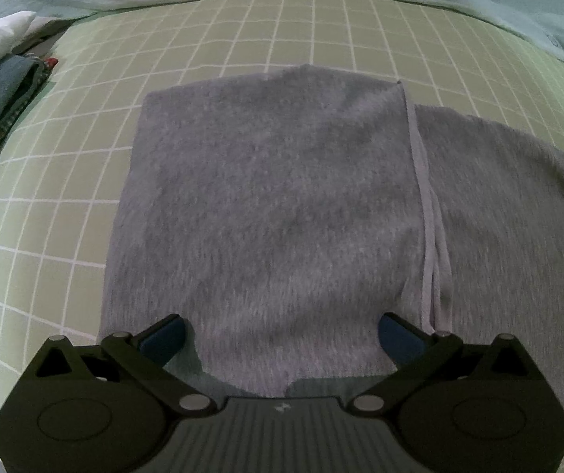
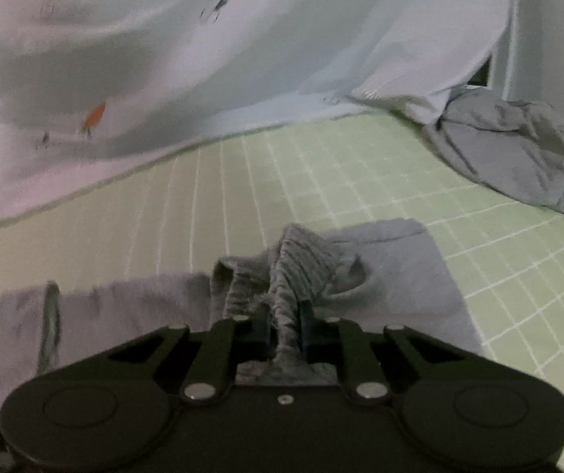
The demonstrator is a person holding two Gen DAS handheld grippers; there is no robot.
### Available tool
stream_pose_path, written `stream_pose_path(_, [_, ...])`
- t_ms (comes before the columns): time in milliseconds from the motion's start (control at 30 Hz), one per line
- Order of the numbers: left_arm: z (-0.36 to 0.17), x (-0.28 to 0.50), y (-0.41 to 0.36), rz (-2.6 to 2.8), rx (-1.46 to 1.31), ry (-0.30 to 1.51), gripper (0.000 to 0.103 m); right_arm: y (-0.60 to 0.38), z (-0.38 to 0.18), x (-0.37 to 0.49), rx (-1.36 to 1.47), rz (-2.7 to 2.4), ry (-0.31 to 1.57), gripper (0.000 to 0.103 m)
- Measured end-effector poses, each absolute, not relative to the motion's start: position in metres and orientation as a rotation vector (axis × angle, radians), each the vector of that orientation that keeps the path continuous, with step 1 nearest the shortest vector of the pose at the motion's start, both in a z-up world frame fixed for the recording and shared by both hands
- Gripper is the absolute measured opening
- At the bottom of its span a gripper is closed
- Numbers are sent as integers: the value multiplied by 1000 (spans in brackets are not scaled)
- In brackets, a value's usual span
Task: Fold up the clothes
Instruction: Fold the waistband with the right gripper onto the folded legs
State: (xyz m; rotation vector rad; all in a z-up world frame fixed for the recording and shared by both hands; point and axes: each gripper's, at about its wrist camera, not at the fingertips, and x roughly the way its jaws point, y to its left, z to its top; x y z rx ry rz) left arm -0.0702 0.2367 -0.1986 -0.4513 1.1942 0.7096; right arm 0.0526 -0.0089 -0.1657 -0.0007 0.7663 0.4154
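Grey fleece, a garment, lies flat on the green checked sheet that we work on, with a pale seam running down its right part. Our left gripper hangs just above the garment's near edge, its blue-padded fingers spread wide and holding nothing. Our right gripper is pinched tight on a bunched, ribbed fold of the same garment, lifting it into a small peak. A white blanket covers the sheet's far edge. Crumpled grey cloth sits at the far right corner, well apart.
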Motion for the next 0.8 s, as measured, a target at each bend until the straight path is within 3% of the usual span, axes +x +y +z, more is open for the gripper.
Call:
stream_pose_path(233, [-198, -72, 236, 706, -442, 1187, 103, -19, -120, 33, 155, 478, 689, 13])
stream_pose_path(400, [-198, -73, 235, 710, -436, 1184, 103, 8, -132, 12, 108, 604, 729, 16])
stream_pose_path(433, [-198, -73, 233, 712, -434, 1183, 103, 17, -141, 8, 73, 627, 754, 21])
stream_pose_path(500, [-197, -73, 231, 717, -430, 1181, 103, 38, -173, 2, -44, 689, 865, 43])
stream_pose_path(633, [-197, -76, 228, 722, -434, 1169, 103, 51, -208, -11, -198, 709, 963, 59])
stream_pose_path(700, [-197, -78, 228, 723, -441, 1161, 103, 42, -202, -11, -182, 714, 943, 80])
stream_pose_path(800, [-198, -79, 228, 725, -443, 1158, 103, 18, -187, -1, -104, 686, 911, 84])
